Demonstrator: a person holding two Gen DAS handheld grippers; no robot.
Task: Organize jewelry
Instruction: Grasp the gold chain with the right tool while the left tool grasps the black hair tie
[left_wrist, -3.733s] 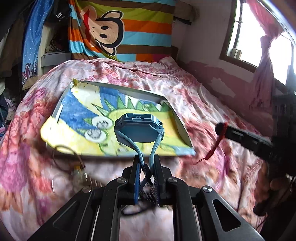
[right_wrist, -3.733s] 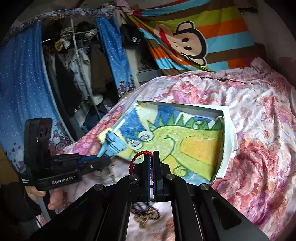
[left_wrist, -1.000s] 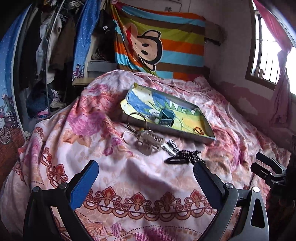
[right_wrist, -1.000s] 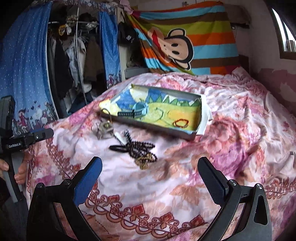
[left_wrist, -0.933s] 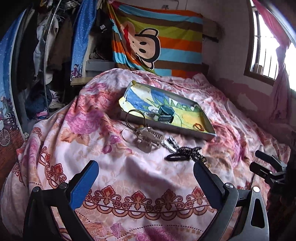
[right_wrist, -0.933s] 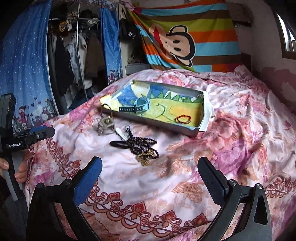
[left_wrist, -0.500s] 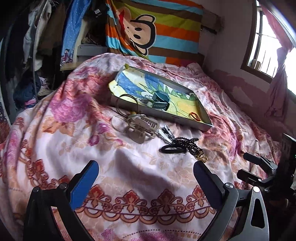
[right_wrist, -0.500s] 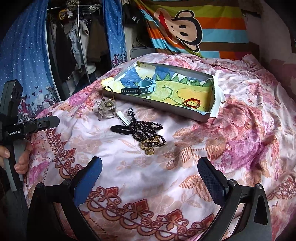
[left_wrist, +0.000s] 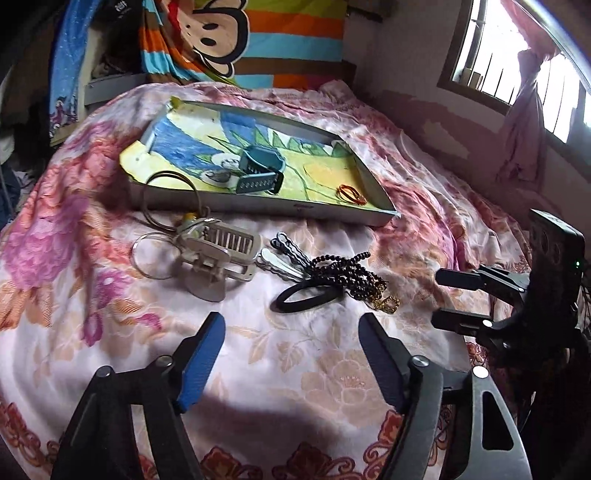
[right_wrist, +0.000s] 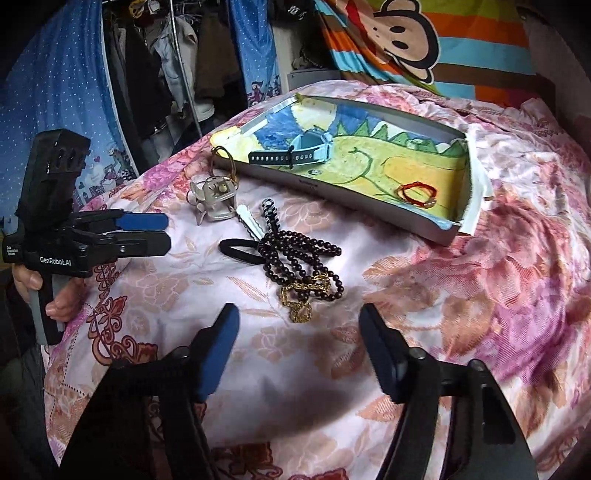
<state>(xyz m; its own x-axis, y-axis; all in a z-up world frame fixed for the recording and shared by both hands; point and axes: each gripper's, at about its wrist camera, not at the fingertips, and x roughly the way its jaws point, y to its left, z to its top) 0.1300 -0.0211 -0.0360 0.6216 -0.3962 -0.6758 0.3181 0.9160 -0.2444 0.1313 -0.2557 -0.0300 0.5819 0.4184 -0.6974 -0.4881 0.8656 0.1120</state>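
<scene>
While the watch (left_wrist: 260, 168) and red band (left_wrist: 351, 194) lie in the tray (left_wrist: 258, 208), beads (right_wrist: 301, 254), gold chain (right_wrist: 304, 295), hair tie (right_wrist: 240, 251) and clips (left_wrist: 284, 254) are left on the bedspread at 12 o'clock of both spread, empty grippers: left gripper (left_wrist: 291, 354), right gripper (right_wrist: 299, 339).

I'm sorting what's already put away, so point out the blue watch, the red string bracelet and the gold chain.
blue watch (right_wrist: 312, 147), right wrist view, on its case.
red string bracelet (right_wrist: 416, 193), right wrist view, on the loop's near strand.
gold chain (right_wrist: 303, 295), right wrist view, on its links.
</scene>
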